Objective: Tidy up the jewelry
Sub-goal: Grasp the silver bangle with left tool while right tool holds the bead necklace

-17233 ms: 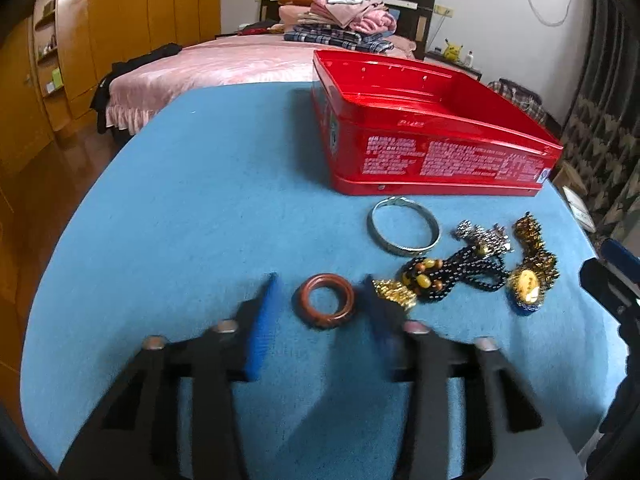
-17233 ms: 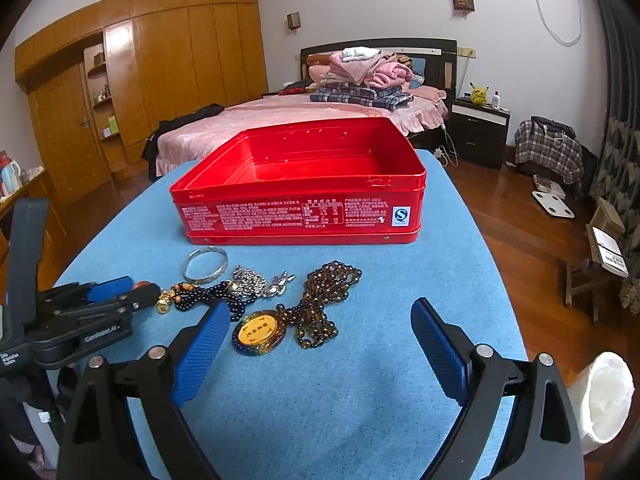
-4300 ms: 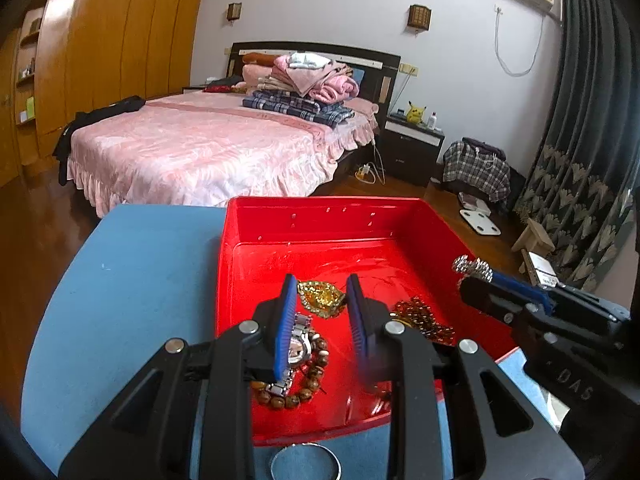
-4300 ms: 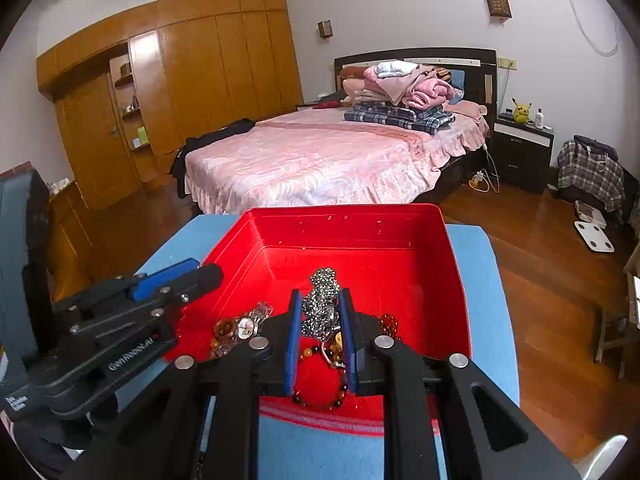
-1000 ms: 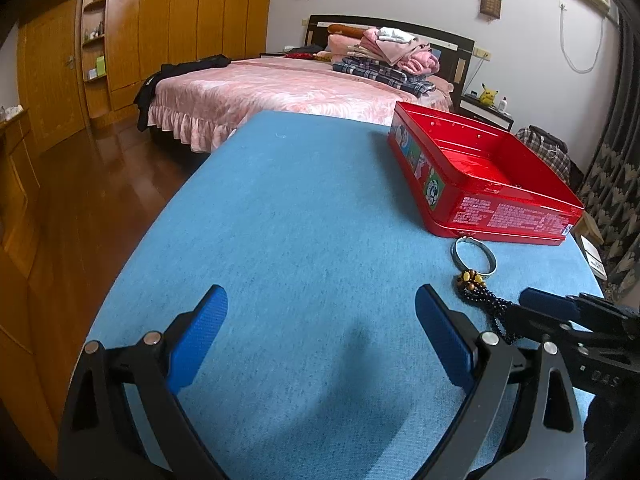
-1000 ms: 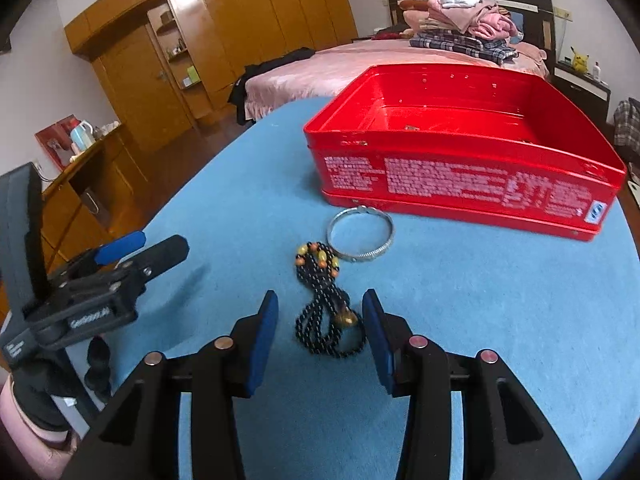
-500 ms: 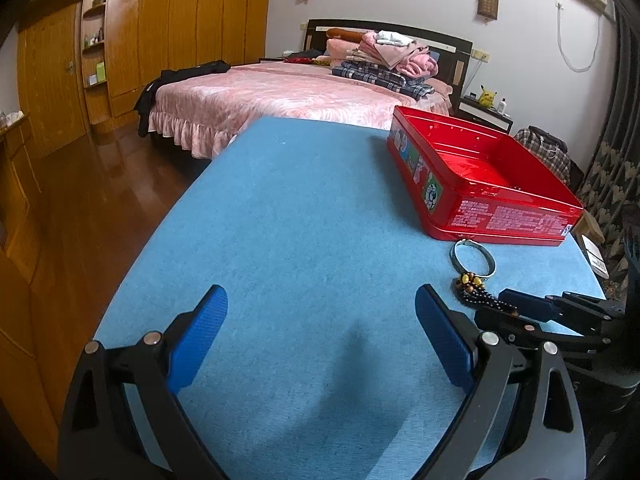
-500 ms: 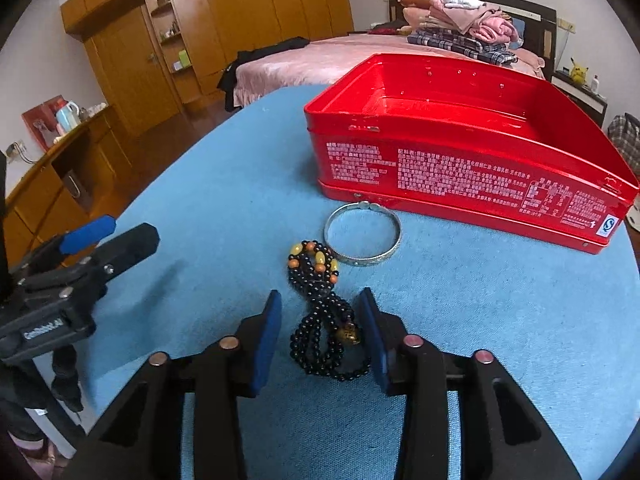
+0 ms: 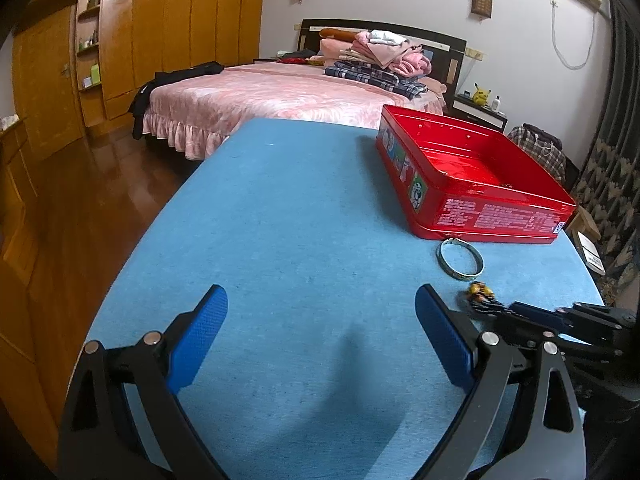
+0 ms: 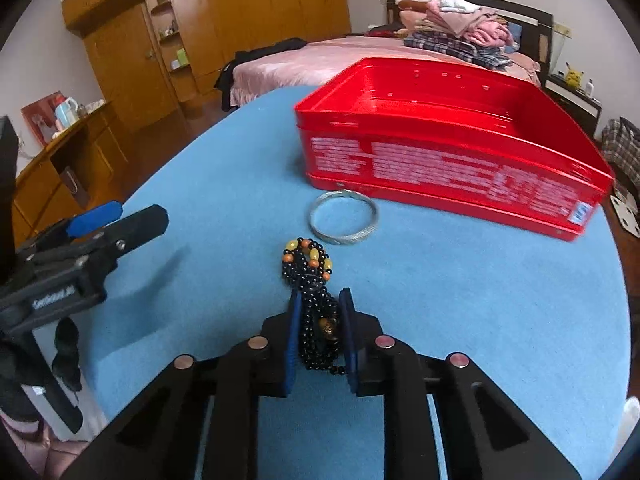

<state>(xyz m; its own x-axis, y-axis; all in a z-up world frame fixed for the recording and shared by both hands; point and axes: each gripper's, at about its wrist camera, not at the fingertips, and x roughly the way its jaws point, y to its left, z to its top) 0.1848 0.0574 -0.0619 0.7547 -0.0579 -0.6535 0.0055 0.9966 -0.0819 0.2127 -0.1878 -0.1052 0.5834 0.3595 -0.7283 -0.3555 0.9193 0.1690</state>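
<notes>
A black bead necklace (image 10: 310, 280) with yellow and orange beads lies on the blue table (image 10: 480, 300). My right gripper (image 10: 319, 304) is shut on its near part, low on the cloth. A silver bangle (image 10: 343, 217) lies just beyond, in front of the open red tin (image 10: 448, 160). In the left wrist view my left gripper (image 9: 320, 320) is wide open and empty over bare cloth; the bangle (image 9: 459, 254), the necklace end (image 9: 480, 294) and the tin (image 9: 480, 184) are to its right. The tin's contents are hidden.
The table's left edge drops to a wooden floor (image 9: 80, 208). A pink bed (image 9: 280, 96) stands behind the table. Wooden wardrobes (image 10: 168, 40) line the left wall. The left gripper's body (image 10: 80, 256) is at the left of the right wrist view.
My right gripper has moved forward and closed from a narrow gap onto the black bead necklace. The left gripper has stayed open and nearly still.
</notes>
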